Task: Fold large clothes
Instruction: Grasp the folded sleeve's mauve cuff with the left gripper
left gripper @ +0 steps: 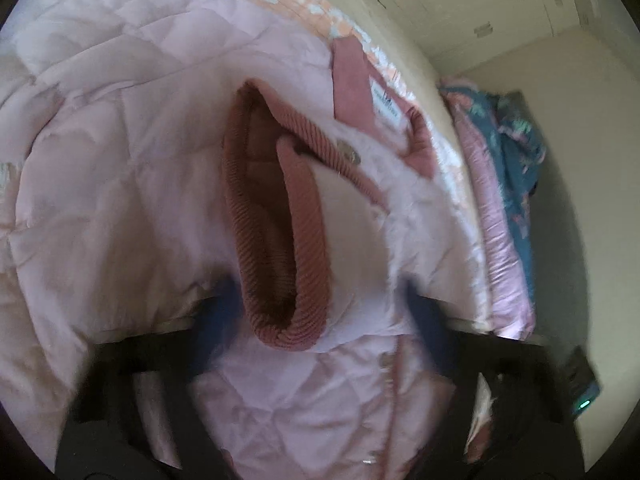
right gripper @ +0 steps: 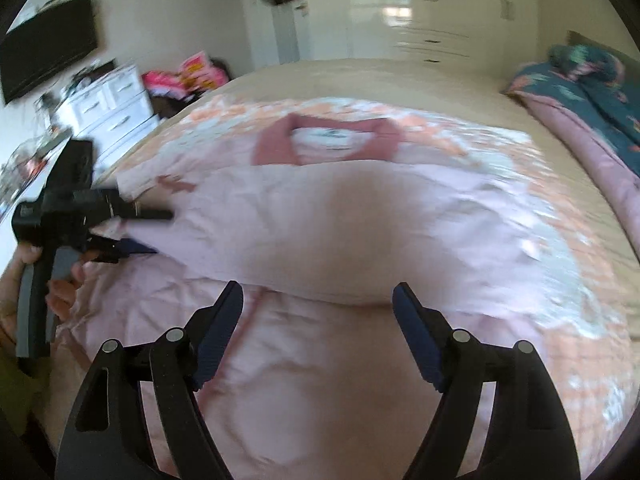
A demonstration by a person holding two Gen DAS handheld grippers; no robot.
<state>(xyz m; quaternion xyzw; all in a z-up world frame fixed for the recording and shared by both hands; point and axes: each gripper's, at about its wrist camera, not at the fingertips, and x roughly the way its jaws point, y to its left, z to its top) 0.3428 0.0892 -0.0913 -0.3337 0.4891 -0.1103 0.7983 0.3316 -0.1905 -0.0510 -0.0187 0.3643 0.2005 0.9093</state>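
Jacket cloth fills most of both views. It is a big pale pink quilted jacket (right gripper: 360, 216), and it lies spread out on a peach and white patterned blanket (right gripper: 560, 240) on top of a wide bed with a beige sheet (right gripper: 360, 76). The jacket's dark pink collar (right gripper: 332, 140) sits at the far side, with a white label inside it. The near part of the jacket is folded over, and the fold makes a soft edge across the middle.

The right gripper (right gripper: 318, 288) hangs just above that edge. Its jaws stand wide apart with nothing between them.

The left gripper (right gripper: 160, 232) is at the left side of the jacket, and a person's hand (right gripper: 60, 292) holds its handle. In the left wrist view, a dark pink ribbed sleeve cuff (left gripper: 272, 220) lies between the jaws, with its open end facing the camera. The jaws are set closer together than the right ones, but the picture is blurry, so I cannot tell if they pinch the cuff.

A teal pillow with flowers (right gripper: 592, 92) lies on a folded pink quilt (right gripper: 572, 148) at the right side of the bed. White drawers (right gripper: 116, 108) stand past the bed on the left, below a black screen (right gripper: 48, 52) on the wall.
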